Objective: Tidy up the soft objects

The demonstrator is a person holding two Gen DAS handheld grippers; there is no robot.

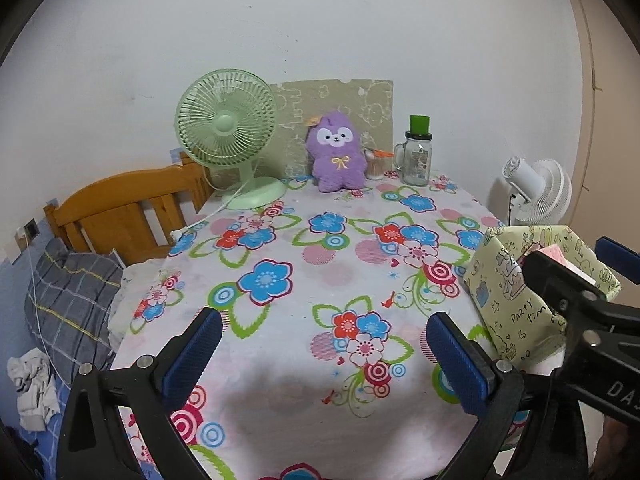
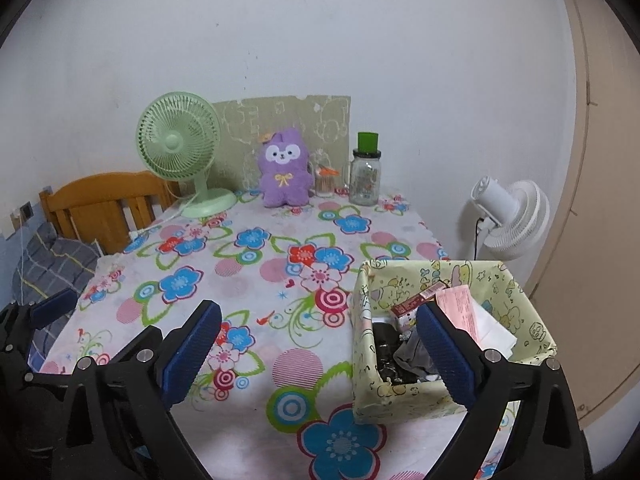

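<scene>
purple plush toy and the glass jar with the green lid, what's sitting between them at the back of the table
A small clear container of what look like toothpicks, with something orange on top, stands between the purple plush toy and the glass jar. Both wrist views show it.

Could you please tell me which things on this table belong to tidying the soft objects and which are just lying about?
Belongs to the job:
- purple plush toy, upright at the back
- paper-covered box, part filled
- left tongs and right tongs, both open and empty

Just lying about:
- green fan
- glass jar
- white fan
- toothpick holder
</scene>
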